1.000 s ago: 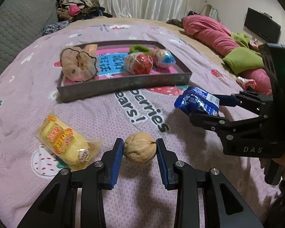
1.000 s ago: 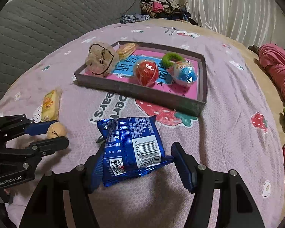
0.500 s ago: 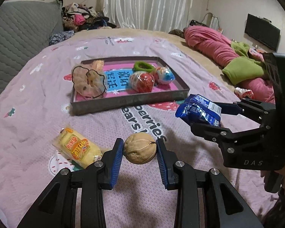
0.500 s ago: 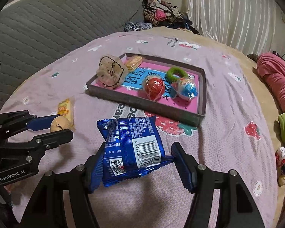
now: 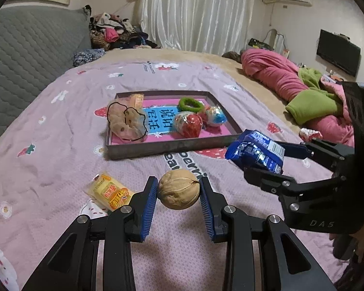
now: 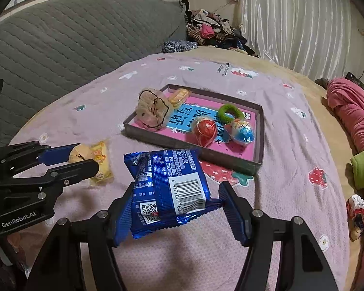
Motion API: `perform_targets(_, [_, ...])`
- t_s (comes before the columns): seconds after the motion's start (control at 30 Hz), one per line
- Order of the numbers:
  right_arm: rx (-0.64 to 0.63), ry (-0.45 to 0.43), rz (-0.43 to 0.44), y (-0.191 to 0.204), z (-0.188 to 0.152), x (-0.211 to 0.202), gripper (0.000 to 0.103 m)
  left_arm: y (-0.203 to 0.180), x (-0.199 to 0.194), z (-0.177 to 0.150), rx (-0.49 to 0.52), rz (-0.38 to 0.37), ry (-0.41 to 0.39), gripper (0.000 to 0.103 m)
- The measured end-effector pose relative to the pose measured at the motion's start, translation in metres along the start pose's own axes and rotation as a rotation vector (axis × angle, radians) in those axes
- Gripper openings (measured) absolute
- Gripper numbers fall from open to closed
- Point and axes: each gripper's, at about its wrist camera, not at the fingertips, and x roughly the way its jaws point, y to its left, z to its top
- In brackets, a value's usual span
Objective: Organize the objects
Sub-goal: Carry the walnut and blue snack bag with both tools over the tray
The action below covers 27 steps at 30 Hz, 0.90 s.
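Tray [image 5: 167, 146] on the bed already holds 5 things, as far as I can count: a beige scrunchie [image 5: 127, 123], a small yellow packet [image 5: 136, 99] behind it, a green hair ring [image 5: 190, 104], a red wrapped egg [image 5: 189, 127] and a blue wrapped egg [image 5: 216, 116]. I judge the sorting a good way along, with 3 things not yet in the tray.

2 of those are in my hands. My left gripper [image 5: 178, 190] is clamped on a walnut [image 5: 178, 188], both blue pads pressed against its sides, and the nut is clear of the bedspread. My right gripper [image 6: 174, 198] pinches a blue snack bag [image 6: 168, 191] by its crimped edges, barcode facing up, also off the bed.

From both grippers the tray lies ahead, on the far side, with bare pink bedspread [image 5: 60, 133] between. The snack bag is closer to the tray's near right corner; the walnut sits further back, opposite the near wall.

1 yellow snack packet [image 5: 109, 191] lies flat on the bed, just left of my left gripper and near me, untouched.
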Motion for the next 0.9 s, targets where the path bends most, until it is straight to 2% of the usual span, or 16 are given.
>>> perform_targets(0.33, [0.047,-0.060,0.010,-0.008,0.014,-0.012,0.066,-0.003,-0.005,0.016,0.008,0.019,-0.016,0.036])
perform_targets(0.9, [0.097,-0.182,0.000,-0.021,0.052,-0.047,0.066,0.005,0.003,0.069,-0.015,0.017,-0.051,0.036])
